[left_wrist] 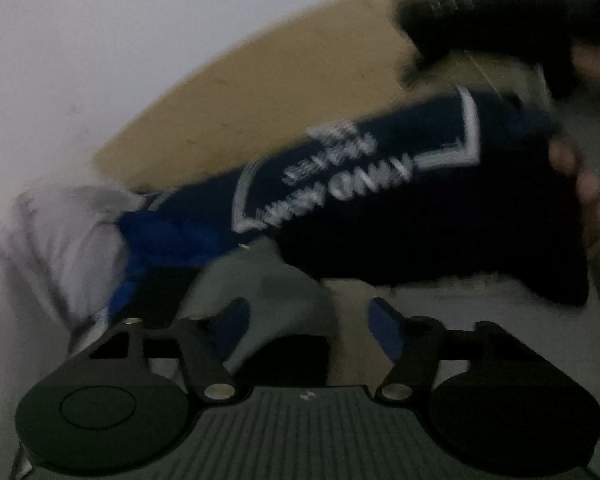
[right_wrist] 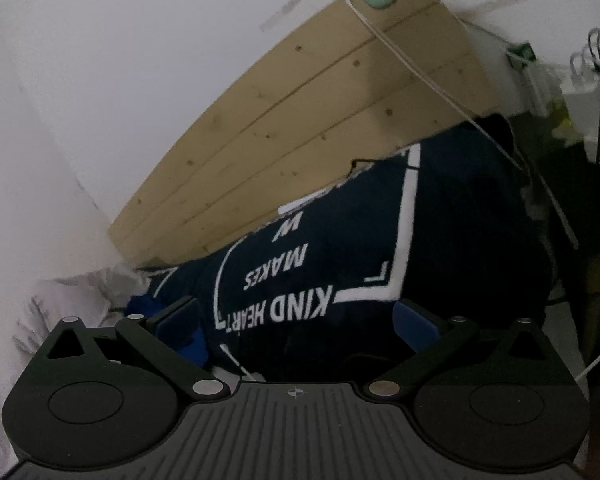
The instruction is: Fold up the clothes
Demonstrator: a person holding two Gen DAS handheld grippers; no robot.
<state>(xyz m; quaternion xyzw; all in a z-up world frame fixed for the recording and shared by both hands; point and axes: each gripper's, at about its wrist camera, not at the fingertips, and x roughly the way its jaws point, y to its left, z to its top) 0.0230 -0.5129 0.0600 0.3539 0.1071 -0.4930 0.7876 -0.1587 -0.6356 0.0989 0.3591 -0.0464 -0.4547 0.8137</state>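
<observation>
The navy shirt [right_wrist: 340, 264] lay bunched on the bed, its white lettering facing up and part of it propped against the wooden headboard [right_wrist: 300, 120]. It looked like the start of a fold, both hands coming in for a first hold on the cloth. The right gripper [right_wrist: 296, 320] hung just over the shirt's near edge with its jaws wide apart and nothing pinched. The left gripper [left_wrist: 304, 328] stood about half open over grey fabric [left_wrist: 260, 284]; its view was blurred, but the pads did not seem to press on anything. Next, each would need to close on an edge or corner. A white wall [right_wrist: 140, 40] rose behind, and a cable [right_wrist: 412, 64] ran down across the headboard.
</observation>
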